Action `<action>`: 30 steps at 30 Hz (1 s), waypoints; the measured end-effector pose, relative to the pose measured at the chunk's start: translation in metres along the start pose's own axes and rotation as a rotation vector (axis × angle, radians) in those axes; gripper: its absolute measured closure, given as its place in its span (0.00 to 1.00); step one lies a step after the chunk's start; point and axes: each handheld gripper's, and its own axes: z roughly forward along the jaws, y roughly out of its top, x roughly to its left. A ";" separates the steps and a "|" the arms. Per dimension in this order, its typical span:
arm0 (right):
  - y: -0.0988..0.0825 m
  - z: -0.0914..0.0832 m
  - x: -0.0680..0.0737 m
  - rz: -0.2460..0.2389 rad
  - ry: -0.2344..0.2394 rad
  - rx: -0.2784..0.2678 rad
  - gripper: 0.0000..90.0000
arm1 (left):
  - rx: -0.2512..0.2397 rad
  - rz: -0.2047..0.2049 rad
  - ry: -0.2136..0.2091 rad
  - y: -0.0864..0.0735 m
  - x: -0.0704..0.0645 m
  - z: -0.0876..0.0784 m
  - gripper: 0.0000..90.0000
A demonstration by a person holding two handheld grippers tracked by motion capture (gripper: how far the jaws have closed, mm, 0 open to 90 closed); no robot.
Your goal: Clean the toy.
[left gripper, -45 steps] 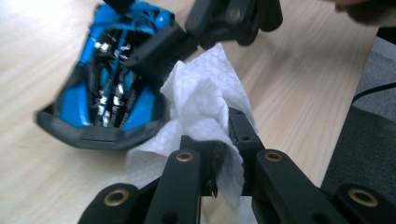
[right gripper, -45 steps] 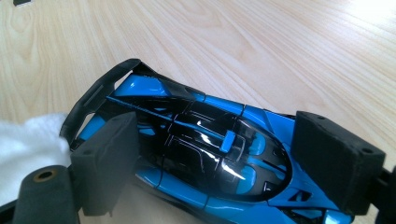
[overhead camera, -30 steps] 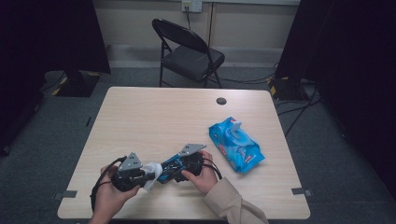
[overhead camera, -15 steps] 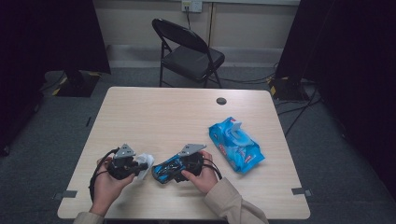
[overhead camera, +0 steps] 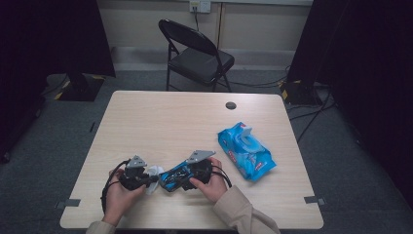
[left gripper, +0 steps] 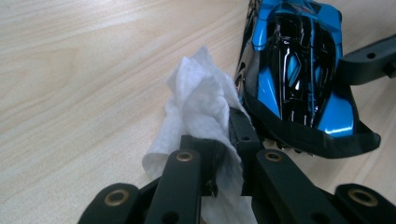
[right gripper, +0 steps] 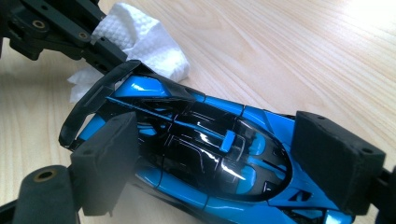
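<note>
A pale wooden desk [overhead camera: 160, 122] is set in a dim room, with a black folding chair [overhead camera: 197, 56] behind it and a blue pack of wipes [overhead camera: 246, 151] lying toward its right side. Near the front edge, a blue and black toy car [overhead camera: 174, 178] is clamped across its body by the wide-set jaws of the right tool [overhead camera: 182, 176], its pads pressed on either flank as seen in the right gripper view [right gripper: 201, 154]. A crumpled white wipe [left gripper: 201, 112] is pinched in the closed jaws of the left tool [left gripper: 222, 158], just beside the car's tail and apparently touching the rear wing.

The thin rear wing [right gripper: 95, 100] could be bent or snapped if the wipe is pushed hard against it. The glossy body could slip or twist between the right pads under sideways pressure, since the grip sits on smooth, curved flanks. The wipe could be dragged loose from the left jaws if it snags on an edge.
</note>
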 end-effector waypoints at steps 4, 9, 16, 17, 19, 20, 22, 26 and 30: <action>0.000 0.000 0.000 0.001 0.001 -0.001 0.16 | 0.008 0.019 0.005 -0.001 -0.004 -0.001 0.93; 0.000 0.000 0.000 0.000 0.001 -0.001 0.16 | 0.007 0.020 -0.001 -0.004 -0.007 -0.003 0.93; 0.000 0.000 0.000 0.000 0.001 0.001 0.16 | 0.021 0.037 -0.016 -0.010 -0.015 -0.008 0.93; 0.000 0.000 0.000 -0.001 0.001 0.001 0.16 | 0.021 0.038 -0.018 -0.010 -0.016 -0.008 0.93; 0.000 0.000 0.000 -0.001 0.001 0.002 0.16 | 0.026 0.040 -0.028 -0.012 -0.018 -0.009 0.93; 0.000 0.000 0.000 -0.001 0.001 0.002 0.16 | 0.024 0.045 -0.028 -0.013 -0.019 -0.010 0.93; 0.000 0.000 0.000 -0.001 0.001 0.002 0.16 | 0.025 0.049 -0.033 -0.014 -0.022 -0.011 0.93; 0.000 0.000 0.000 -0.001 0.001 0.003 0.16 | 0.022 0.057 -0.044 -0.018 -0.027 -0.012 0.93; 0.001 0.000 0.000 0.000 0.000 0.004 0.16 | 0.027 0.064 -0.055 -0.019 -0.033 -0.012 0.93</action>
